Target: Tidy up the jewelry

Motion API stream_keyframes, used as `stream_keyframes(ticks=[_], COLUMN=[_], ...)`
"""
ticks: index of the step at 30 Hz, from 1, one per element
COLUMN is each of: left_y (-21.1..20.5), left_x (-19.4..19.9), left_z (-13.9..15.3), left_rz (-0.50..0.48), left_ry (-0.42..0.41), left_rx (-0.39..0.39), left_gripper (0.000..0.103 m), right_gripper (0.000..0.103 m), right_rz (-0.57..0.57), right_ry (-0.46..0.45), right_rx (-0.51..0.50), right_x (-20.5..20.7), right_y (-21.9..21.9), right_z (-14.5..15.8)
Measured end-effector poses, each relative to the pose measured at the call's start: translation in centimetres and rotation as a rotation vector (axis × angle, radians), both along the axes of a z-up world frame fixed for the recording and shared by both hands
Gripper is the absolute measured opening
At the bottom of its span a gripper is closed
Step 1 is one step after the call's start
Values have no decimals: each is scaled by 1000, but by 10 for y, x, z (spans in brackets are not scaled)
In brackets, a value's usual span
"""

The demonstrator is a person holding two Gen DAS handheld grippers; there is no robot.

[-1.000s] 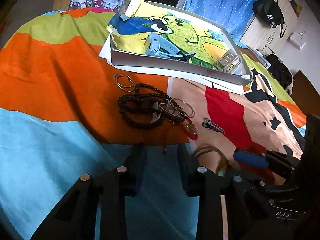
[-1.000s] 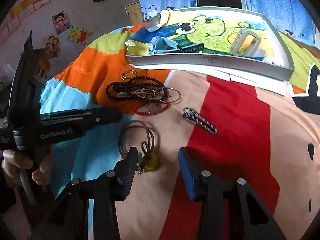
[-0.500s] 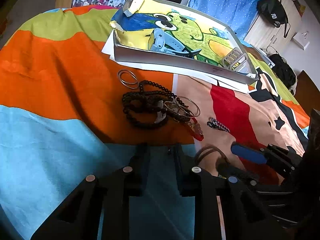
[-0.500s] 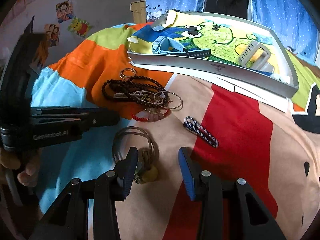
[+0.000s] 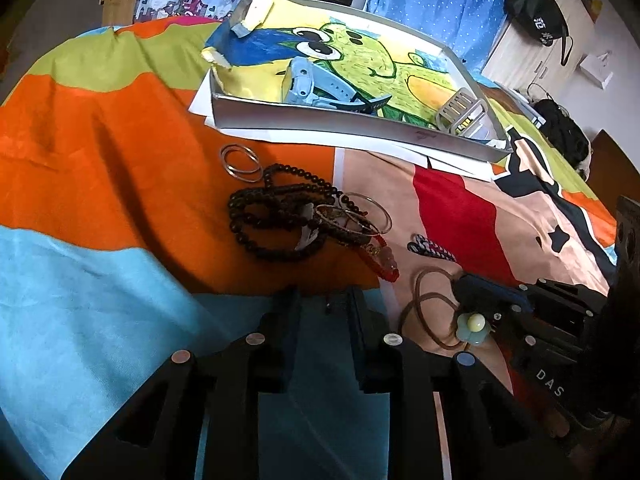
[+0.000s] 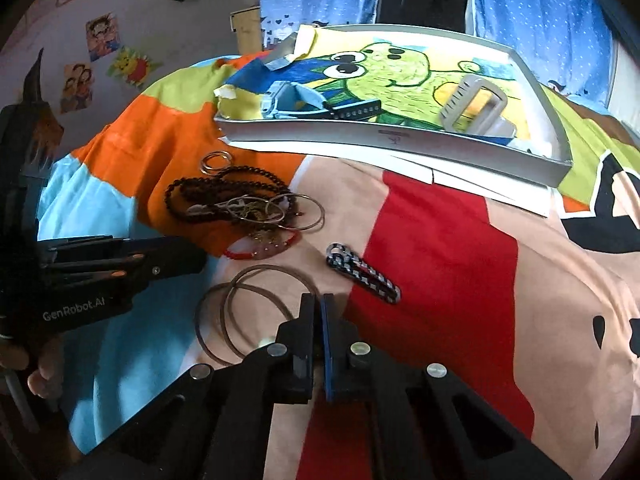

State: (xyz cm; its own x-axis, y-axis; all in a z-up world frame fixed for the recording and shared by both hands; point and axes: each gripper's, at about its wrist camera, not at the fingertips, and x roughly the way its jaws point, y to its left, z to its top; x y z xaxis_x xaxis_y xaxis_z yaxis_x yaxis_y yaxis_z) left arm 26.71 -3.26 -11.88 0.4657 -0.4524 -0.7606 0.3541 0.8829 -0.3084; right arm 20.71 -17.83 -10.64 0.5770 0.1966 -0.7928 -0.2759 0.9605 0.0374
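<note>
Right tool (image 6: pixel 317 320): jaws clenched together on the brown hair tie (image 6: pixel 240 312), at the end where its loops gather. The right wrist view hides the tie's charm behind the fingers; the left wrist view shows it, a pale blue flower with a yellow centre (image 5: pixel 474 326), sitting against the right tool's tip (image 5: pixel 476 292).

Left tool (image 5: pixel 320 308): jaws narrowly parted, nothing between them, above the light blue patch of the bedspread (image 5: pixel 100 300). In the right wrist view its body enters from the left edge, with fingers (image 6: pixel 44 376) of the holding hand visible below.

Loose items on the bedspread: a tangle of black beaded bracelets and thin bangles (image 5: pixel 292 220), two silver rings (image 5: pixel 240 162), a red bracelet (image 6: pixel 264 250), a checked hair clip (image 6: pixel 362 272).

The white tray (image 6: pixel 400 140) lies beyond them, holding a blue watch (image 5: pixel 312 88) and a grey claw clip (image 6: pixel 474 106).
</note>
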Motion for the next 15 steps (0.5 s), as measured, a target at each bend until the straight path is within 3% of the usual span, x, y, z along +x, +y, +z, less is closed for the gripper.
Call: stream_keyframes(ticks=[1, 3, 8, 15], left_y=[-2, -4, -6, -5], left_x=[0, -1, -6, -33], left_z=[0, -1, -1, 30], left_rz=[0, -1, 17, 90], left_ry=[-6, -12, -31, -160], left_rx=[13, 36, 60, 98], left_gripper=[18, 1, 1, 0], right_gripper=[4, 4, 4, 4], right_rz=[0, 1, -2, -41], right_ry=[0, -2, -13, -76], right_rx=[-2, -5, -1, -3], right_x=[0, 0, 0, -4], right_y=[0, 0, 0, -8], right_z=[0, -1, 0, 13])
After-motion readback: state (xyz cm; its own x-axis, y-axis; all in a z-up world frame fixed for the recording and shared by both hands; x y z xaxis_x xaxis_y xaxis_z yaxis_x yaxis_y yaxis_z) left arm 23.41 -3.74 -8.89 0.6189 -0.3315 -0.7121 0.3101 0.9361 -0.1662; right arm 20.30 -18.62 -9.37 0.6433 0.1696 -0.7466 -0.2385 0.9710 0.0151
